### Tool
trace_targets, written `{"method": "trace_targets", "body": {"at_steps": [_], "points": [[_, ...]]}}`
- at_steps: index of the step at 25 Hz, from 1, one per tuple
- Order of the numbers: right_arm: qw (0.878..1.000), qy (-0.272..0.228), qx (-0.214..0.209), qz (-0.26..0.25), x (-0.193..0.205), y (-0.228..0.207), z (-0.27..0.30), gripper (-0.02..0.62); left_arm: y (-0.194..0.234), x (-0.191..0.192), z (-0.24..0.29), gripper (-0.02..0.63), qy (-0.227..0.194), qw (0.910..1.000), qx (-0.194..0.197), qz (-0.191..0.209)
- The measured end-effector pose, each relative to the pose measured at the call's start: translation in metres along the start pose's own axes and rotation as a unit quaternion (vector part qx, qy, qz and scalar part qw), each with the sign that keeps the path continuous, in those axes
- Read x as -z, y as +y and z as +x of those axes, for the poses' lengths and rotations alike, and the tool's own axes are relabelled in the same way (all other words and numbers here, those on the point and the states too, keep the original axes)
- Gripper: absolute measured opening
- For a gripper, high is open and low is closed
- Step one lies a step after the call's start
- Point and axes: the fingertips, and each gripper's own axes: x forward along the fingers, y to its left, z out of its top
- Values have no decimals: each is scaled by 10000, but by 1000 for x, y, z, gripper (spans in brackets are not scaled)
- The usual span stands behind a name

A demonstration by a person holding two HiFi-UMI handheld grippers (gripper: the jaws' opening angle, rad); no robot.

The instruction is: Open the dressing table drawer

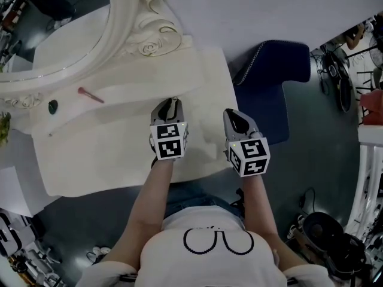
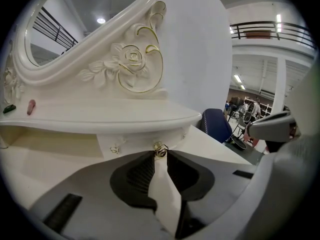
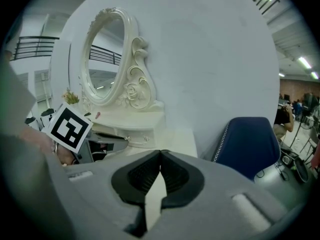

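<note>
Head view: white dressing table (image 1: 119, 160) filled the frame from 9 to 12 o'clock, its oval mirror (image 1: 114, 23) at 11 o'clock. The left gripper (image 1: 170, 104) sat near centre, tips at the edge of the upper shelf. The right gripper (image 1: 235, 117) was at its 3 o'clock, apart from it, over the tabletop's right edge.

Left gripper view: the small drawer (image 2: 137, 140) lay under the shelf, just below centre. Its gold knob (image 2: 160, 149) sat right between the jaw tips, and the jaws were clamped on it. A 2nd knob (image 2: 116, 148) stood at 9 o'clock of the held one, clear of the jaws. The carved rose (image 2: 132, 57) on the mirror frame was at 12 o'clock.

Right gripper view: jaws together at the tips, nothing between them; this gripper (image 3: 160, 153) touched nothing.

On the shelf, at 10 o'clock of the left gripper, lay a pink stick (image 1: 91, 94); a dark green object (image 1: 53, 106) lay further out toward 9 o'clock. A blue chair (image 1: 272, 94) stood at 1 o'clock of the right gripper.
</note>
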Motion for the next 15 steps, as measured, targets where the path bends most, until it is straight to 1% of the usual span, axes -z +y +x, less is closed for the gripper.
{"method": "trace_targets", "body": {"at_steps": [9, 15], "points": [[10000, -8, -2, -40, 6, 11, -15, -2, -10, 13, -17, 74, 77, 9999, 92, 70], [10000, 33, 32, -38, 18, 21, -29, -2, -14, 24, -30, 74, 74, 9998, 150, 88]]}}
